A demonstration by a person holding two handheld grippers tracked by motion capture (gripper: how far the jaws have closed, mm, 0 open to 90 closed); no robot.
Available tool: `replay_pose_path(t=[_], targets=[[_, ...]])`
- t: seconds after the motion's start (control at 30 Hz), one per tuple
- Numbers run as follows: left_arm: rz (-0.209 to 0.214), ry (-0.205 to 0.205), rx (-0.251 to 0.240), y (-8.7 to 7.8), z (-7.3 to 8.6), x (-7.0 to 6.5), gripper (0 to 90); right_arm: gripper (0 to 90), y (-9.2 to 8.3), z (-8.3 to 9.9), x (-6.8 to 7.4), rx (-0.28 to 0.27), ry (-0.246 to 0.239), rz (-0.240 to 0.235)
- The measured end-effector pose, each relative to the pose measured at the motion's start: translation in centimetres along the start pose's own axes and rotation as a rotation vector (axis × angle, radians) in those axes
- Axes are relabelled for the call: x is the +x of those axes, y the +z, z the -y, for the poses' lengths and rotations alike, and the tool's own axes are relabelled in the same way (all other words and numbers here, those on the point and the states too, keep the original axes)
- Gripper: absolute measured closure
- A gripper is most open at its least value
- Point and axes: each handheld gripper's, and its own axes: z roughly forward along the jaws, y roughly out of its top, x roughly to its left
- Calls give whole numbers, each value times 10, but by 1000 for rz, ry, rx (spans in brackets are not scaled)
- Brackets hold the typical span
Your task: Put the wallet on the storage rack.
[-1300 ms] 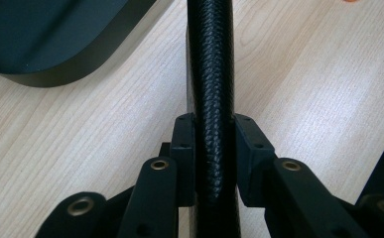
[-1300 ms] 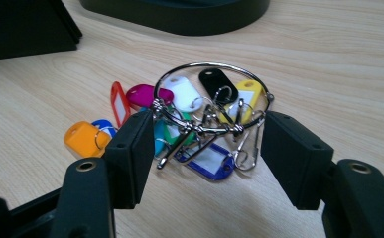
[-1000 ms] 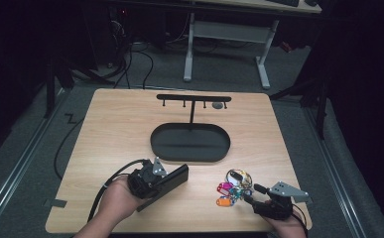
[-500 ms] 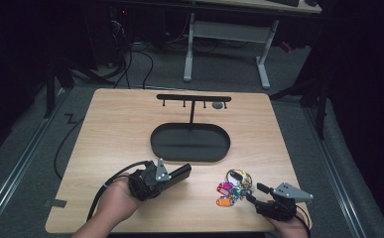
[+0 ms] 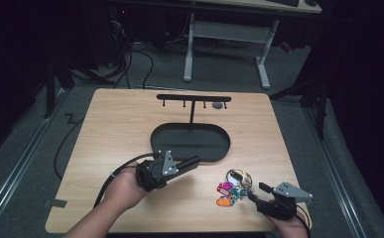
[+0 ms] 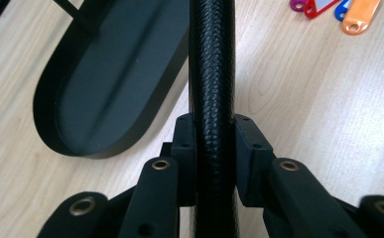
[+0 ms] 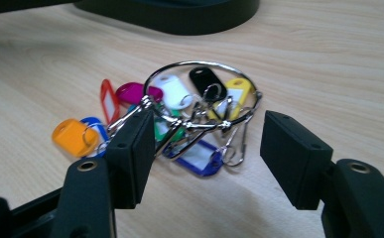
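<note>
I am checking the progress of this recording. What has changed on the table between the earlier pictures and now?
The left gripper, shut on the black textured case, has lifted it off the table and tipped it onto its narrow edge, pointing toward the oval black tray. The right gripper stays open in front of the bunch of key tags, which has not moved. The hook stand is unchanged.

A flat black leather case (image 6: 212,74) with grained skin is clamped on edge, lifted over the near left of the table. A metal ring of coloured key tags (image 5: 232,187) lies flat at near right
</note>
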Motion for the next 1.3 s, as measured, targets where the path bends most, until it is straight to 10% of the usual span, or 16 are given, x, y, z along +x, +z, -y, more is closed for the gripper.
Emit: replay_pose_path(t=[1.3], targets=[[-118, 255, -26, 32, -61, 44, 741, 387, -12, 8, -3, -11, 2, 14]])
